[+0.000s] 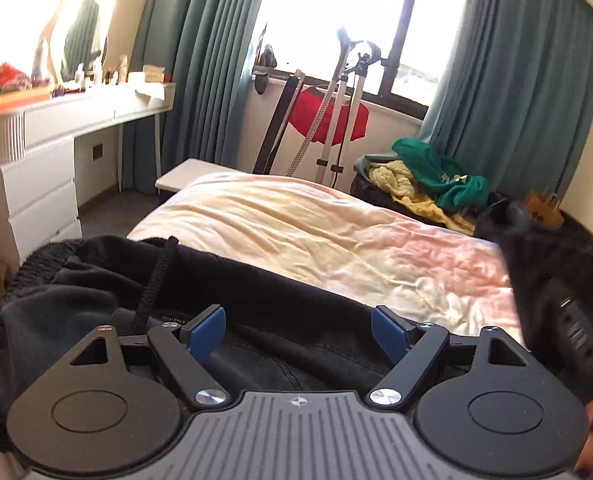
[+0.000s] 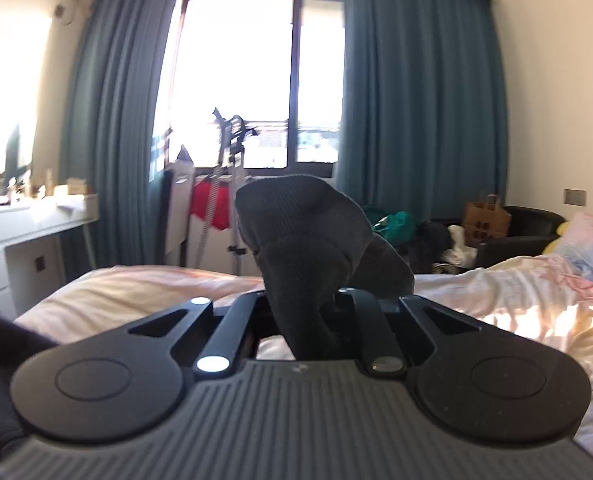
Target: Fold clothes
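Observation:
A black garment point(image 1: 108, 280) with an elastic waistband and drawstring lies across the near edge of the bed point(image 1: 296, 232). My left gripper point(image 1: 298, 334) is open just above it, blue pads on either side of the cloth, holding nothing. My right gripper point(image 2: 308, 312) is shut on a bunched fold of the black garment point(image 2: 308, 236), which stands up above the jaws over the bed point(image 2: 496, 300). The right arm's dark shape with cloth shows blurred at the right edge of the left wrist view point(image 1: 556, 280).
A pile of green and yellow clothes point(image 1: 428, 180) lies on a dark chair beyond the bed. A stand with a red garment point(image 1: 328, 116) is by the window. A white dresser point(image 1: 56, 152) stands at the left. Pillows point(image 2: 588, 240) lie at the right.

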A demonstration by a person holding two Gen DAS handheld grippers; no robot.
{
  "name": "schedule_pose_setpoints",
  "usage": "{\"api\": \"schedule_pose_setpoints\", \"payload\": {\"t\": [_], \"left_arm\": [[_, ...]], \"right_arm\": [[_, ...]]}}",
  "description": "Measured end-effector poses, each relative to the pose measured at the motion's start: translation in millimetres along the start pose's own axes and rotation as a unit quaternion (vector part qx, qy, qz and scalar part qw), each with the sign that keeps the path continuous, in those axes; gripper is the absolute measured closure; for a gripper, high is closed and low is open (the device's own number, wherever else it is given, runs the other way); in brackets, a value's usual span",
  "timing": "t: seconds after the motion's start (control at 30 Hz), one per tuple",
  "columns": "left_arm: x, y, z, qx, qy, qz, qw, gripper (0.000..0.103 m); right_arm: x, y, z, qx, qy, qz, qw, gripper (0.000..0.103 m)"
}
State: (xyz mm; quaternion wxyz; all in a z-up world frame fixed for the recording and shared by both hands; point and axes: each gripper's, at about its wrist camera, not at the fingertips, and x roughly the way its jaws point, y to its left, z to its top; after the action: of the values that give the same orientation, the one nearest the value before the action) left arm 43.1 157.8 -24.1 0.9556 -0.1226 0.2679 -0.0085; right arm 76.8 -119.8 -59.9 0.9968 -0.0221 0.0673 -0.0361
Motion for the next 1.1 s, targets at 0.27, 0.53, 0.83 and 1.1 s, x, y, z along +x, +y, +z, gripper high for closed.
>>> {"api": "schedule_pose_setpoints", "payload": {"t": [0.27, 0.53, 0.83, 1.1], "left_arm": [[0, 0, -9, 0.008, -0.006, -0.036, 0.9993, 0.024], [14, 13, -18, -0.046, 0.03, -0.084, 0.9949, 0.022], [39, 12, -34, -0.089, 0.098, -0.129, 0.9828, 0.02], [40, -19, -51, -0.002, 0.102, -0.1, 0.9898, 0.02]], "right_arm": [[-6, 95, -79, -0.075, 0.099, 0.064, 0.99, 0.091], [-15, 82, -61, -0.079, 0.135, 0.129, 0.979, 0.073], [-68, 57, -38, -0.087, 0.175, 0.287, 0.938, 0.021], [-77, -43, -16, -0.046, 0.136, 0.163, 0.976, 0.021]]}}
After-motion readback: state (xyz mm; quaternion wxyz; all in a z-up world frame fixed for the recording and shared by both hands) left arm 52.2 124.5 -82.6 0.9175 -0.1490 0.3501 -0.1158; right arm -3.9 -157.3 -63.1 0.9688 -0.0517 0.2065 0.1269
